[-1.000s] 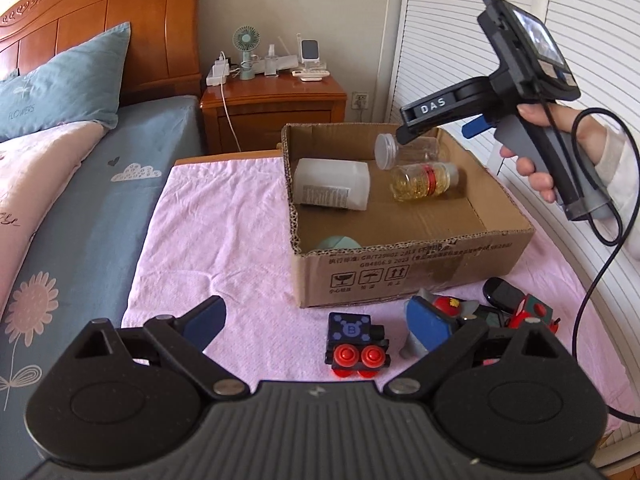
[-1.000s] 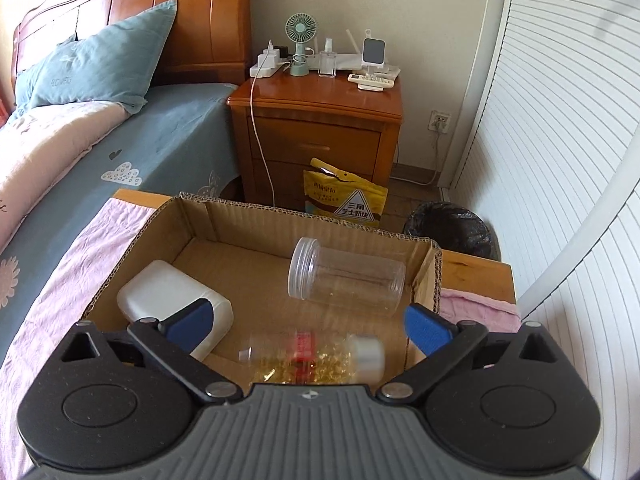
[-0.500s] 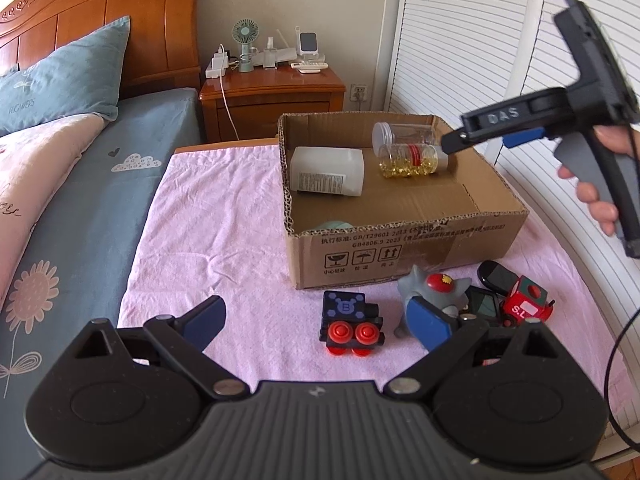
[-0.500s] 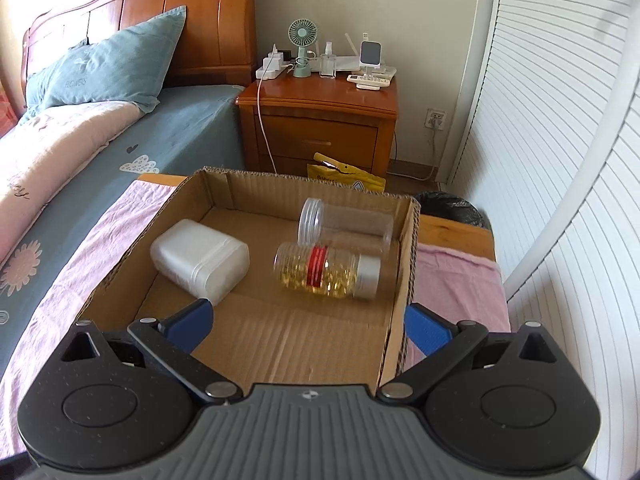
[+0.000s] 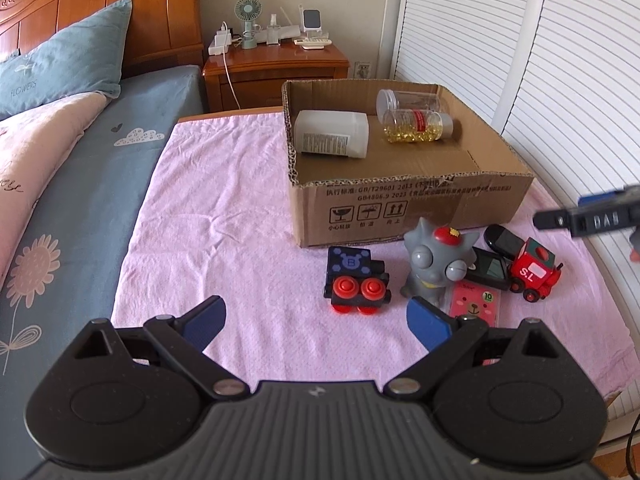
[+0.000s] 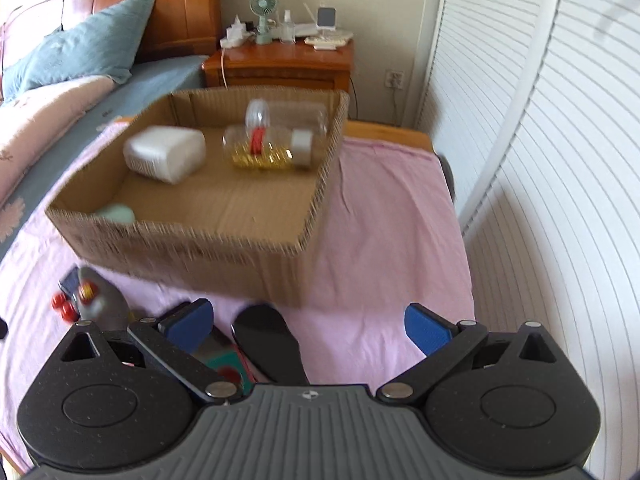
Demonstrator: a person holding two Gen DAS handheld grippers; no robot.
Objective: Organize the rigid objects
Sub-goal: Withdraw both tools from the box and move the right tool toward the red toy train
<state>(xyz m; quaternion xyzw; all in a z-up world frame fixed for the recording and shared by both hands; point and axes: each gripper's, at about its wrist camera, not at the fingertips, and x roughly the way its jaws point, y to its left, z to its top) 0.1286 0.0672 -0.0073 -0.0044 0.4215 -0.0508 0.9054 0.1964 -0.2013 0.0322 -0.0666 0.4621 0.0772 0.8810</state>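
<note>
right gripper (image 6: 308,330) wide, empty, lower centre above black oval case (image 6: 266,344); risks nudging red toy train (image 5: 534,270) alongside.

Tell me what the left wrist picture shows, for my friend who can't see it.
An open left gripper hangs over a pink cloth with toys: a black train, a grey doll and a red train. Behind them, a cardboard box holds bottles.

We see bare pink cloth (image 5: 224,208) left of the cardboard box (image 5: 408,208), while toys, seemingly touching, crowd its front.
</note>
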